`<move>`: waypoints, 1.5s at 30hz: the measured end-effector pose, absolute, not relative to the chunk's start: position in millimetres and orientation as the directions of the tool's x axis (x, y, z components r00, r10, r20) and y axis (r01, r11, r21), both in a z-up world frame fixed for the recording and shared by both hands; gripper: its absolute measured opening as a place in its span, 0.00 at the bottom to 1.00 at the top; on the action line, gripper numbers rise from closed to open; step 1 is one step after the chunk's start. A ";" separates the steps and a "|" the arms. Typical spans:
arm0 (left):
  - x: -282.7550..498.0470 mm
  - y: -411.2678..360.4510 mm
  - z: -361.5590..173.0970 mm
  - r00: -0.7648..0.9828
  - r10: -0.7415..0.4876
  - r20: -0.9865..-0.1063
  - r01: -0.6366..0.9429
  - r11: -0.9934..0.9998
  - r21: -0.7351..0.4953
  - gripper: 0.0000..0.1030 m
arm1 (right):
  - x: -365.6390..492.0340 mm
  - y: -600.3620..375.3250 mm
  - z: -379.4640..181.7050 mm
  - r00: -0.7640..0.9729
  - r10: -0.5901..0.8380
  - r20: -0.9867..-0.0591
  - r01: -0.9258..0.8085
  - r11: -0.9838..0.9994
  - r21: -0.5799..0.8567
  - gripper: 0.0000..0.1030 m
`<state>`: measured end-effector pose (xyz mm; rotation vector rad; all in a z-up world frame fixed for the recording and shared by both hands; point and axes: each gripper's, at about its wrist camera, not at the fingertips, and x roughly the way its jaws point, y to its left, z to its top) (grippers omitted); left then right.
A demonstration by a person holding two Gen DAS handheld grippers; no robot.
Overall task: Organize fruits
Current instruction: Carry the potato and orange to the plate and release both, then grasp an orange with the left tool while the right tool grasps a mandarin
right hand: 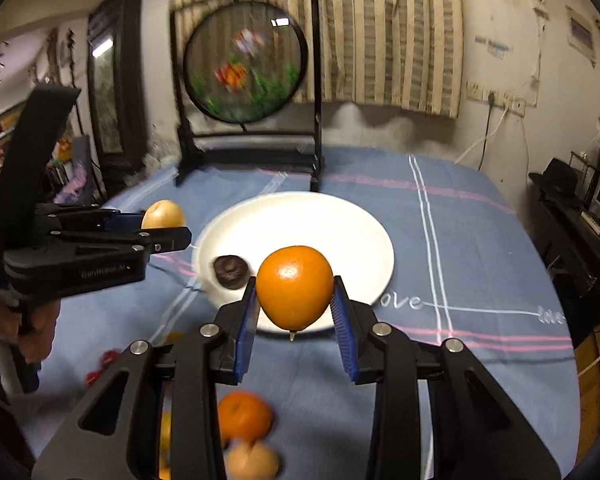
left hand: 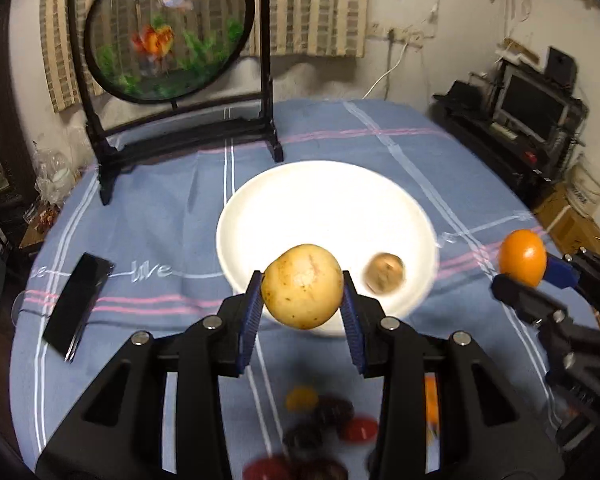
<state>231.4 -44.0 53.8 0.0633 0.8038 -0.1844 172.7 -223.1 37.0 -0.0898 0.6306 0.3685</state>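
Note:
My left gripper (left hand: 302, 300) is shut on a pale yellow round fruit (left hand: 302, 285), held in the air above the near rim of the white plate (left hand: 320, 204). My right gripper (right hand: 295, 304) is shut on an orange (right hand: 294, 284), also lifted over the plate's (right hand: 324, 224) near edge. One small brown wrinkled fruit (left hand: 384, 273) lies on the plate's near side. The left wrist view shows the right gripper with its orange (left hand: 523, 255) at the right. In the right wrist view the left gripper carries the yellow fruit (right hand: 163, 214) at the left.
Loose fruits lie on the blue checked tablecloth below the grippers: dark red and yellow ones (left hand: 332, 420), an orange (right hand: 244, 416) and a tan one (right hand: 252, 460). A black phone (left hand: 76, 304) lies at the left. A round framed fish picture on a black stand (left hand: 172, 36) stands behind the plate.

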 end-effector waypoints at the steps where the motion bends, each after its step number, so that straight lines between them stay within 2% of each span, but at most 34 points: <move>1: 248.8 -45.3 43.8 0.658 -0.130 -0.742 0.180 0.984 -0.013 0.37 | 188.5 -219.5 30.1 0.737 0.293 -0.609 -0.353 0.935 0.023 0.35; 9: 313.0 -44.7 -7.2 0.572 -0.085 -0.816 0.132 0.991 -0.011 0.37 | 272.8 -213.8 -18.7 0.665 0.215 -0.715 -0.275 0.961 0.033 0.34; 15: 340.3 -43.3 -24.5 0.537 -0.082 -0.840 0.096 0.995 -0.036 0.38 | 298.7 -206.9 -36.3 0.632 0.195 -0.750 -0.242 0.969 0.048 0.35; 17: 343.8 -43.2 -26.9 0.532 -0.085 -0.842 0.081 0.996 -0.049 0.45 | 303.2 -203.7 -41.0 0.618 0.192 -0.762 -0.228 0.972 0.061 0.39; 18: 343.0 -43.4 -25.8 0.537 -0.085 -0.839 0.077 0.996 -0.052 0.58 | 302.8 -203.2 -41.4 0.621 0.190 -0.761 -0.221 0.973 0.062 0.49; 19: 341.1 -43.6 -23.8 0.544 -0.085 -0.835 0.076 0.996 -0.052 0.63 | 301.5 -203.8 -39.5 0.633 0.188 -0.751 -0.214 0.975 0.063 0.54; 20: 337.0 -43.5 -19.7 0.557 -0.071 -0.828 0.070 0.997 -0.038 0.65 | 298.0 -206.4 -36.3 0.648 0.186 -0.738 -0.203 0.977 0.067 0.59; 21: 334.1 -42.8 -16.9 0.561 -0.075 -0.824 0.075 0.996 -0.040 0.68 | 293.3 -209.5 -32.1 0.660 0.200 -0.725 -0.202 0.976 0.085 0.59; 24: 319.0 -38.8 -2.9 0.578 -0.098 -0.810 0.083 0.995 -0.062 0.70 | 281.5 -222.9 -21.7 0.667 0.222 -0.711 -0.193 0.973 0.123 0.59; 30: 259.2 -22.6 34.3 0.665 -0.126 -0.736 0.085 0.992 -0.093 0.86 | 227.4 -248.8 0.2 0.678 0.278 -0.680 -0.229 0.959 0.165 0.59; 34: 200.6 -15.8 50.3 0.709 -0.134 -0.692 0.124 0.990 -0.064 0.90 | 171.4 -264.7 3.0 0.667 0.314 -0.675 -0.258 0.948 0.186 0.60; 40: 127.9 -7.7 39.5 0.686 -0.174 -0.706 0.169 0.983 -0.077 0.92 | 95.2 -273.6 -7.9 0.661 0.320 -0.679 -0.296 0.942 0.156 0.61; 45: 78.7 1.1 18.3 0.676 -0.153 -0.721 0.135 0.987 -0.083 0.92 | 42.9 -271.0 -21.7 0.663 0.303 -0.685 -0.311 0.943 0.116 0.61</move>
